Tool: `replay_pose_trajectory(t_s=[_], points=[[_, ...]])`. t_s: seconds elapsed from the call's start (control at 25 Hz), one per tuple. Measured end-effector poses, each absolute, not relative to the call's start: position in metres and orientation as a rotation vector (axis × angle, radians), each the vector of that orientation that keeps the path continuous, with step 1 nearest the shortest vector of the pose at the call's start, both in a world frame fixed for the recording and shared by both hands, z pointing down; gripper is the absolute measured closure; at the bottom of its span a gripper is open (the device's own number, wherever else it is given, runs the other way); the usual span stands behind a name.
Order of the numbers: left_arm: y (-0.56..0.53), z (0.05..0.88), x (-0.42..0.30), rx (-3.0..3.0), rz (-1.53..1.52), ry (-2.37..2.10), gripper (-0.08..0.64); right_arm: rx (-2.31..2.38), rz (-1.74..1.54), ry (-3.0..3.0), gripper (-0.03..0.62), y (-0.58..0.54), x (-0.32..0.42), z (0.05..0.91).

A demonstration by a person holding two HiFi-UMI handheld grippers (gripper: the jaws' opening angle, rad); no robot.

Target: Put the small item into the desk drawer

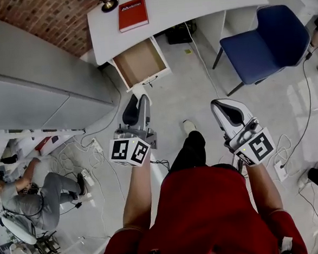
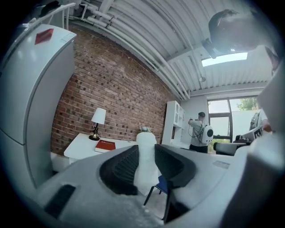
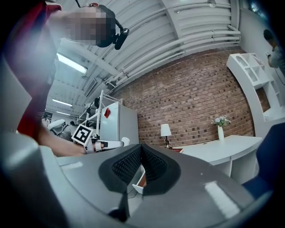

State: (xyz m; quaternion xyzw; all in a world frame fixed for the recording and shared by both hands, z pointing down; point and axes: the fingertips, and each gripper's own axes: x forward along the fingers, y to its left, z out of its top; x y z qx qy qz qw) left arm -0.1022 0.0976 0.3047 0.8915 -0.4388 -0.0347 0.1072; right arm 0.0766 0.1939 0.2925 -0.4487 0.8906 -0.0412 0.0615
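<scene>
While the left gripper (image 1: 139,102) hangs out in front of the desk (image 1: 193,2), its jaws are clamped on the small item (image 2: 146,147), a pale, round-topped piece that stands upright between the pads and pokes out past the tips. So the pick-up looks done and we're in the carry: the item is in the air, short of the desk's near edge, and not yet over the drawer (image 1: 140,62).

That drawer is pulled out from the desk's underside toward the person, and its brown floor looks bare from the head view. On the desk top above it lie a red book (image 1: 132,14) and a lamp (image 1: 107,2).

The right gripper (image 1: 223,106) is further from the desk, off toward the blue chair (image 1: 267,40), jaws pressed together with nothing in them. It looks idle.

Next move, by my reading: reach forward until the item is above the open drawer, lower it past the front wall, then let go. The drawer is narrow, so the release needs to be lined up well inside its rim.

Hard to judge: what the item actually is, since its lower part is buried between the pads. In the left gripper view, the drawer is blocked by the gripper's own body.
</scene>
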Motion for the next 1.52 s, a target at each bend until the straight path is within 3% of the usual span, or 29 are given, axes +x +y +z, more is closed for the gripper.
replay_pose_trajectory(t_s=[0.52, 1.52], points=[[-0.082, 0.404, -0.104, 2.472, 0.008, -1.284, 0.439, -1.364, -0.221, 2.797, 0.581, 0.012, 0.081, 0.328], [-0.26, 0.652, -0.13, 2.024, 0.539, -1.245, 0.437, -1.183, -0.515, 2.981, 0.58, -0.169, 0.075, 0.433]])
